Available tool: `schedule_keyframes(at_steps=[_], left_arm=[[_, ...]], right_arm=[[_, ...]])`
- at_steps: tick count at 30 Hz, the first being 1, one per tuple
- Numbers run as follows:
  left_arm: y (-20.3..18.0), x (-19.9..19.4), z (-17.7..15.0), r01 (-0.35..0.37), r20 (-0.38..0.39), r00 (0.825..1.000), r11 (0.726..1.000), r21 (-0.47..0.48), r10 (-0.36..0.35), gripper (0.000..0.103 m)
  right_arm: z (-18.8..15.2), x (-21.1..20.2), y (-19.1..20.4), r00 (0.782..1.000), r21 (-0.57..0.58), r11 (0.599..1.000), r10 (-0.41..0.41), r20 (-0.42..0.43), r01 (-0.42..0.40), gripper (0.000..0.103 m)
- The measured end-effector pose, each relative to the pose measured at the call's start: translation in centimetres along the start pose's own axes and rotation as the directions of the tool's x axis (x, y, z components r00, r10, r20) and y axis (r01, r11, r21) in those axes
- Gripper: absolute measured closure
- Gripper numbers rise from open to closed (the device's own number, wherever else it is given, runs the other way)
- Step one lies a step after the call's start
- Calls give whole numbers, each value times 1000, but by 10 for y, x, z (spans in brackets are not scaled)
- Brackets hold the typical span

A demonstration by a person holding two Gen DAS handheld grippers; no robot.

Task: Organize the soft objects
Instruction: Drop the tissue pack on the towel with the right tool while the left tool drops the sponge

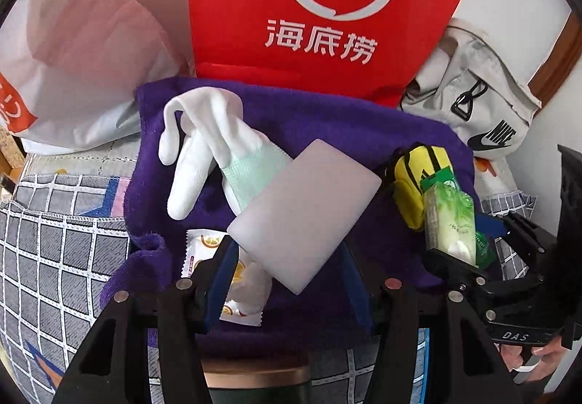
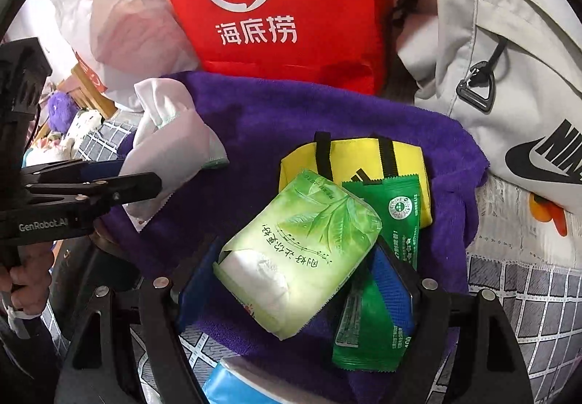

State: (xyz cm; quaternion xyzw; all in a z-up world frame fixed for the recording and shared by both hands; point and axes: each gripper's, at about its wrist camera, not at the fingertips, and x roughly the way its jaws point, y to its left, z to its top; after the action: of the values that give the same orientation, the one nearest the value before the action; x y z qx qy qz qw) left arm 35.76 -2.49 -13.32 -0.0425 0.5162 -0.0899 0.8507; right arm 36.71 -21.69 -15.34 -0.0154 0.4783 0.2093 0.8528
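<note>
Both tools are holding soft items above the purple towel (image 1: pixel 327 120) spread on the bed, so the placing step is in hand. The left tool (image 1: pixel 287 258) is pinching a white sponge (image 1: pixel 305 211) by its lower edge; its fingers are pressing on either side of the block. The sponge's long axis is running diagonally, low end by the tool, high corner pointing up and right toward the yellow pouch (image 1: pixel 411 182). The right tool (image 2: pixel 302 280) is clamping a green tissue pack (image 2: pixel 298 251), long axis tilting up-right, torn white end facing the camera. A green sachet (image 2: pixel 378 294) may be caught beside it, though that is hard to tell. Next, each item is needing a bare patch of towel, clear of the glove (image 1: pixel 203 142), then a gentle release.
</note>
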Motion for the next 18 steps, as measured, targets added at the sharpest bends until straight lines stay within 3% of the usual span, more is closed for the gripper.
schedule_keyframes(at_steps=[4,7,13,18], left_arm=[[-1,2,0,17,-8,1000,1000,1,-17,47],[-4,3,0,16,-21,1000,1000,4,-16,45],[-10,-3,-4,-3,-12,1000,1000,28,3,32],[-8,-20,-10,-19,10,1000,1000,19,19,32]], right_arm=[[0,4,6,999,-25,999,-32,-8,31,10],[1,5,9,999,-33,998,-46,-6,46,10],[4,-10,4,998,28,999,-42,48,41,10],[5,-36,6,992,50,998,-38,121,32,10]])
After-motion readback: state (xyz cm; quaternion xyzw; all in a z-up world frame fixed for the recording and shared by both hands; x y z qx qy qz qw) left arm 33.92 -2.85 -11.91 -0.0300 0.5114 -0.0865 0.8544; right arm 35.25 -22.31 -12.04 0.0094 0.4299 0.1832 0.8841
